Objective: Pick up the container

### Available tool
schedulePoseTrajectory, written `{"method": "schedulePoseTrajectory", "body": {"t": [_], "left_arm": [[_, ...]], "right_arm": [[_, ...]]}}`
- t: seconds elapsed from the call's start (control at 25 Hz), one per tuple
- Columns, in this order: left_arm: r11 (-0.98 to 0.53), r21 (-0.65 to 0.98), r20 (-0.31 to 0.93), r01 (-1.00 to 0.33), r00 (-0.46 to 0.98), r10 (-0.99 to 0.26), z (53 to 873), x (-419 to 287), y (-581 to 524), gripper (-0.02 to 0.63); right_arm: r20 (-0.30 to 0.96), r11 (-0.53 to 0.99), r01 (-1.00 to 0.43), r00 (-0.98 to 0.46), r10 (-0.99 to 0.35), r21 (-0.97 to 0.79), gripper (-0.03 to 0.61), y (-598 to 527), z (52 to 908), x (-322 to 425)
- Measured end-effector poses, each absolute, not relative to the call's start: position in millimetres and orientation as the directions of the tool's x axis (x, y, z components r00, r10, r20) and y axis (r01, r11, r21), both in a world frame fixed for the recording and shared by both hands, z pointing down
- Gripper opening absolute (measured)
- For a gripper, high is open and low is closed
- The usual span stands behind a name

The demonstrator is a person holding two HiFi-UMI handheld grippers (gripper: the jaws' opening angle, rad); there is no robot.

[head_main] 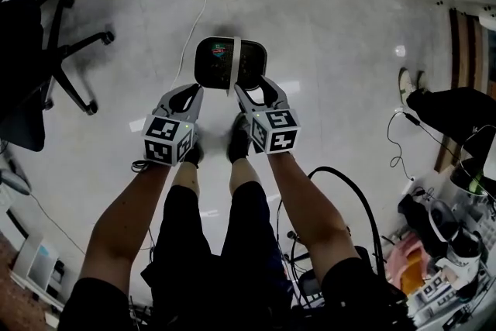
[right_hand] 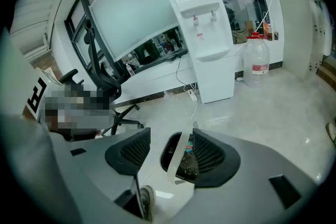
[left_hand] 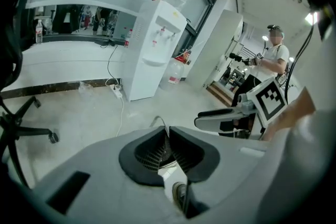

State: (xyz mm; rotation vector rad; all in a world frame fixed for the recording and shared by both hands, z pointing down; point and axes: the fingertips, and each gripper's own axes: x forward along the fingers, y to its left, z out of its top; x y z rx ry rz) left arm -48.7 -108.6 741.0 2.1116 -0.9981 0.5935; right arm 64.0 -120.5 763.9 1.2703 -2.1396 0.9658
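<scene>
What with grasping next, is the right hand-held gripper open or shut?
Open: right hand-held gripper jaws stand apart, container visible between them.

Steep overhead; both gripper views toward dispenser (left_hand: 156, 52)

The floor (head_main: 333, 50) looks glossy and smooth; the dark container (head_main: 213, 66) looks like shiny plastic.

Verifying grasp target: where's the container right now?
Head view: the container sits on the floor centre-frame, just ahead of the person's shoes, directly beyond the right gripper. In the right gripper view it shows between the open fingers.
</scene>
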Motion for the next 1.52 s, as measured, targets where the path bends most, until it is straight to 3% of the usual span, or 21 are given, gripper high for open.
{"method": "schedulePoseTrajectory", "body": {"t": [0.28,0.44,0.88,1.28,1.32,1.44,1.52], "left_arm": [[-0.448,0.401,0.678,-0.799,0.588,-0.442,783.8,-52.9,-110.1,0.034],[-0.439,0.399,0.689,-0.805,0.579,-0.436,804.2,-57.2,-117.0,0.109],[-0.381,0.442,0.7,-0.812,0.578,-0.419,839.2,-57.3,-121.3,0.109],[-0.398,0.379,0.711,-0.835,0.538,-0.453,844.7,-63.8,-117.5,0.109],[-0.391,0.379,0.711,-0.839,0.535,-0.457,843.9,-64.1,-116.2,0.109],[-0.383,0.388,0.708,-0.838,0.537,-0.458,841.8,-63.8,-114.8,0.109],[-0.388,0.401,0.706,-0.83,0.55,-0.447,839.5,-62.9,-111.6,0.109]], "right_arm": [[0.718,0.321,-0.89,-0.451,-0.53,-0.322,0.215,-123.7,810.7,45.5],[0.74,0.286,-0.902,-0.43,-0.518,-0.324,0.215,-123.9,835.3,43.6],[0.753,0.246,-0.91,-0.415,-0.51,-0.335,0.215,-131.5,879.1,32.7],[0.815,0.136,-0.948,-0.317,-0.485,-0.287,0.212,-131.2,912.4,44.9],[0.822,0.137,-0.951,-0.309,-0.478,-0.278,0.204,-130.0,913.9,46.3],[0.839,0.119,-0.96,-0.281,-0.467,-0.255,0.074,-129.6,914.8,50.1],[0.846,0.089,-0.959,-0.279,-0.455,-0.268,0.063,-127.7,915.0,50.3]]}}
